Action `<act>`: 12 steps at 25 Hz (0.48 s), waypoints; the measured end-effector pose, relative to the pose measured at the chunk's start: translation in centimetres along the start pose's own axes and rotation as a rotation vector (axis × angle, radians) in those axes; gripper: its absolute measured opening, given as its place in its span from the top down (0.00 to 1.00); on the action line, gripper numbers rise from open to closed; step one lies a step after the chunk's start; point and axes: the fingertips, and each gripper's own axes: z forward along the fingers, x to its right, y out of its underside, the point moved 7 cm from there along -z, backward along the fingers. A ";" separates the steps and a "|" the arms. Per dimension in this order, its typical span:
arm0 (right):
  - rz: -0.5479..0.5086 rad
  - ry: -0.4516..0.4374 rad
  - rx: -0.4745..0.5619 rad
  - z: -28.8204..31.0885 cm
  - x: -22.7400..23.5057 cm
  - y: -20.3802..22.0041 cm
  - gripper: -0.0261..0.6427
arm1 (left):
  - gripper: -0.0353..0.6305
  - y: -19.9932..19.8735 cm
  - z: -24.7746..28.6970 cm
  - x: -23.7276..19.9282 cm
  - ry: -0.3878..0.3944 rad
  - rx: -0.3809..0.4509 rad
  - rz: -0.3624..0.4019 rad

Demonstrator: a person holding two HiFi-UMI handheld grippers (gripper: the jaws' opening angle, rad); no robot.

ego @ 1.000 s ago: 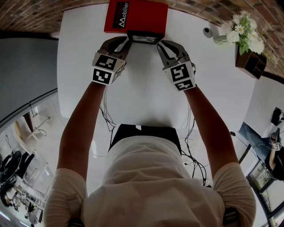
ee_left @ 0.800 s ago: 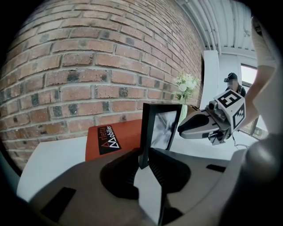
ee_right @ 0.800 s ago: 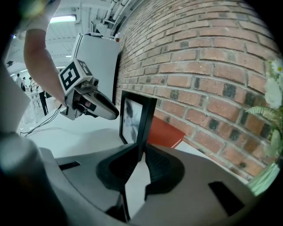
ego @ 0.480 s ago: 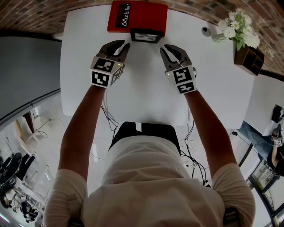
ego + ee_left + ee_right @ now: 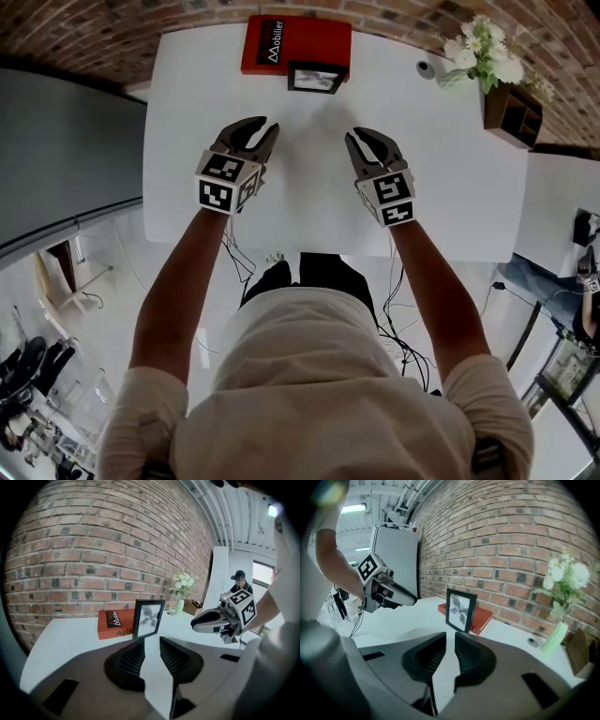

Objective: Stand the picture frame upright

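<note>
Black picture frame [image 5: 314, 78] now ungripped, freestanding upright.

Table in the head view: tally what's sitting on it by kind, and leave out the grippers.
Picture frame: 1
Red book: 1
Vase of white flowers: 1
Small grey round object: 1
Wooden box: 1
Total: 5
</note>
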 end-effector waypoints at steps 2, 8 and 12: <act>0.011 0.004 0.005 -1.5 -1.2 -0.1 0.90 | 0.81 0.2 -1.5 0.9 0.017 0.009 -0.002; 0.045 0.020 0.032 -6.1 -5.1 -0.3 0.90 | 0.81 1.3 -5.9 3.6 0.062 0.029 -0.015; 0.076 0.041 0.059 -8.9 -7.6 -0.7 0.90 | 0.81 1.8 -9.2 5.2 0.083 0.046 -0.018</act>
